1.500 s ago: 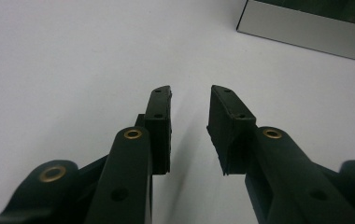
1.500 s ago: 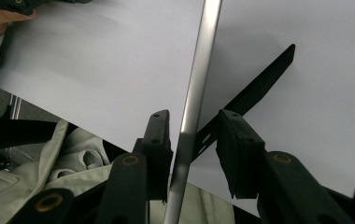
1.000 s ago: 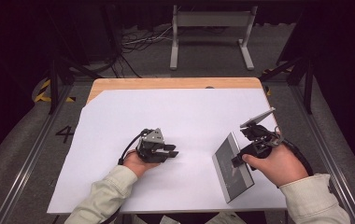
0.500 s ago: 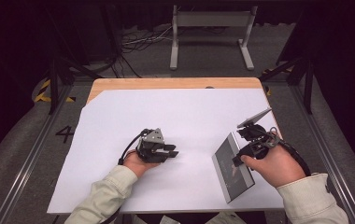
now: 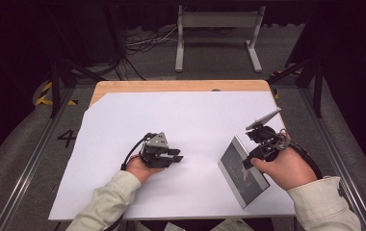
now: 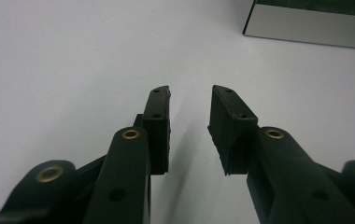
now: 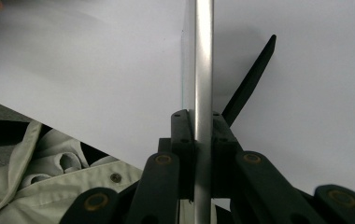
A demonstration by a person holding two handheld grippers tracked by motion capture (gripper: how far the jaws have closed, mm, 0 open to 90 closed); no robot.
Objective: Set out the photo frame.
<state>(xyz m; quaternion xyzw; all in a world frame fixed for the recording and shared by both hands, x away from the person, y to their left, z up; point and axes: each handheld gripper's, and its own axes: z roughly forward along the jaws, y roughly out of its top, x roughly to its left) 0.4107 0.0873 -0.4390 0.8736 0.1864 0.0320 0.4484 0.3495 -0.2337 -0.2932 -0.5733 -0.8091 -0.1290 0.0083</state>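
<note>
The picture frame [image 5: 242,172] lies at the right front part of the table [image 5: 137,86], on the white sheet [image 5: 186,115] that covers it, with its long axis running from the sheet's front edge up and away toward the right tongs [image 5: 256,155]. Those tongs come at it from its right long edge, and their jaws have just been closing with the frame's silver rim between them. In the right gripper view the rim [image 7: 202,70] stands on edge straight up between the two pads [image 7: 182,140], which press on it from both sides, so the right tongs [image 7: 202,140] hold the frame by its edge. A black stand leg [image 7: 250,79] sticks out from the frame's back, to the right of the rim in that view.

The left tongs [image 5: 175,155] rest well to the left of the frame, jaws half apart with nothing between them. In the left gripper view the frame's silver edge [image 6: 306,25] lies ahead and to the right of the left tongs [image 6: 190,100]. The right hand [image 5: 282,166] is the nearer one by far; any lift or tilt would likely turn about the frame's long edge.
</note>
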